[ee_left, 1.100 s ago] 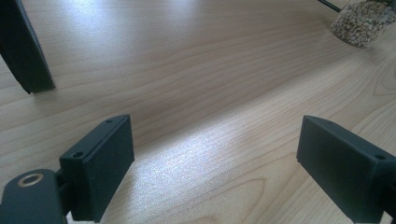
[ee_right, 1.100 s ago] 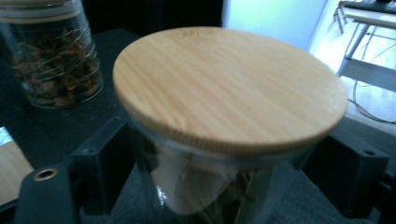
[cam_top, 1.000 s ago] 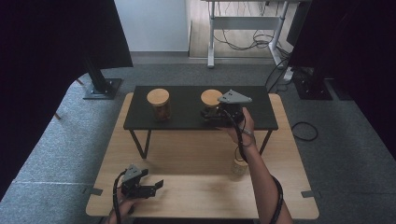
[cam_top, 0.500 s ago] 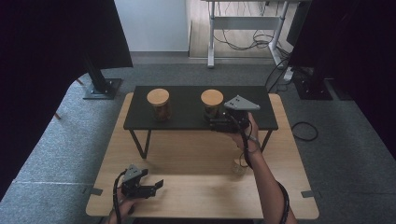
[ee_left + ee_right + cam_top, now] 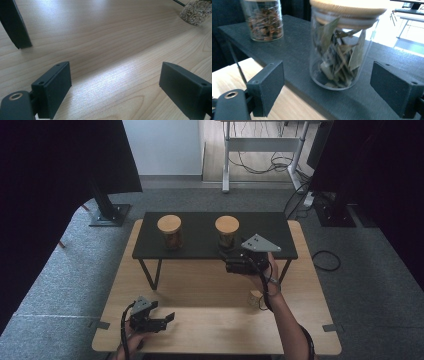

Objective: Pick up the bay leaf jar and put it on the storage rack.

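A: Left gripper first, quick. State?
B: Jaws spread wide, nothing between them, low over the wooden table at its near edge. Ahead and to its right, a jar of pale grains; ahead-left, a black shelf leg.
A: Right gripper?
B: Also spread, pinching nothing. It's held at the front edge of the black shelf, grey plate on top.
A: What's in front of it?
B: Glass jar of dried bay leaves with a wooden lid, standing upright on the shelf just beyond the jaws, lined up with the gap, not touching either pad.
A: Farther?
B: Second jar of brown spice, farther back to the gripper's left, well apart from the first.
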Demonstrator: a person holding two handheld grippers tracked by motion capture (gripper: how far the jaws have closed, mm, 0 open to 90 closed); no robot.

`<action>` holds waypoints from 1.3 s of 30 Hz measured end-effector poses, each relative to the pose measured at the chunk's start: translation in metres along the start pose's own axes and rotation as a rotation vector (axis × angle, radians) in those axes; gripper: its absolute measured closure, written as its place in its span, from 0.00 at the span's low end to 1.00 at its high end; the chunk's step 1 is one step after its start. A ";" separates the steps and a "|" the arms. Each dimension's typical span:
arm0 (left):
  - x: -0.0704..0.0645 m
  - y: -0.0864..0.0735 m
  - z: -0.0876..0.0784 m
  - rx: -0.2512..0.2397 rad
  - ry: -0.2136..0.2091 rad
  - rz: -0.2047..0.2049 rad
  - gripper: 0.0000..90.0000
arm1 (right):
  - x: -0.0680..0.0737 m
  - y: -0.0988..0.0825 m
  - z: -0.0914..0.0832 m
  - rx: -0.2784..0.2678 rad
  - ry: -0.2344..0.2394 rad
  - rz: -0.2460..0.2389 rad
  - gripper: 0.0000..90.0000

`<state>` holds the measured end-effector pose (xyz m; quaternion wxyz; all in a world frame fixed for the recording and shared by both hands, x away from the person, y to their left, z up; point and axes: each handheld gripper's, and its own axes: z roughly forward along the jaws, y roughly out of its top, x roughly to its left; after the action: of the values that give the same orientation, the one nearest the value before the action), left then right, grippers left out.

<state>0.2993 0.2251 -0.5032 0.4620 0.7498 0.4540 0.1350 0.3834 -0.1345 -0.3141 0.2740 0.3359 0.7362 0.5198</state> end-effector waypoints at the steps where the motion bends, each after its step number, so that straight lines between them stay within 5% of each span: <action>1: 0.000 0.000 0.000 0.001 0.000 0.000 0.11 | 0.001 -0.002 -0.002 -0.001 0.006 -0.001 0.13; 24: 0.001 0.000 0.000 0.003 0.002 -0.007 0.11 | 0.020 -0.051 -0.048 -0.125 0.094 0.024 0.13; 39: 0.004 -0.002 -0.003 0.000 0.008 -0.020 0.11 | 0.030 -0.112 -0.076 -0.090 0.107 0.052 0.13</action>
<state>0.2983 0.2302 -0.5035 0.4614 0.7447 0.4634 0.1335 0.2841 -0.1814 -0.3987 0.2353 0.3140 0.7167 0.5765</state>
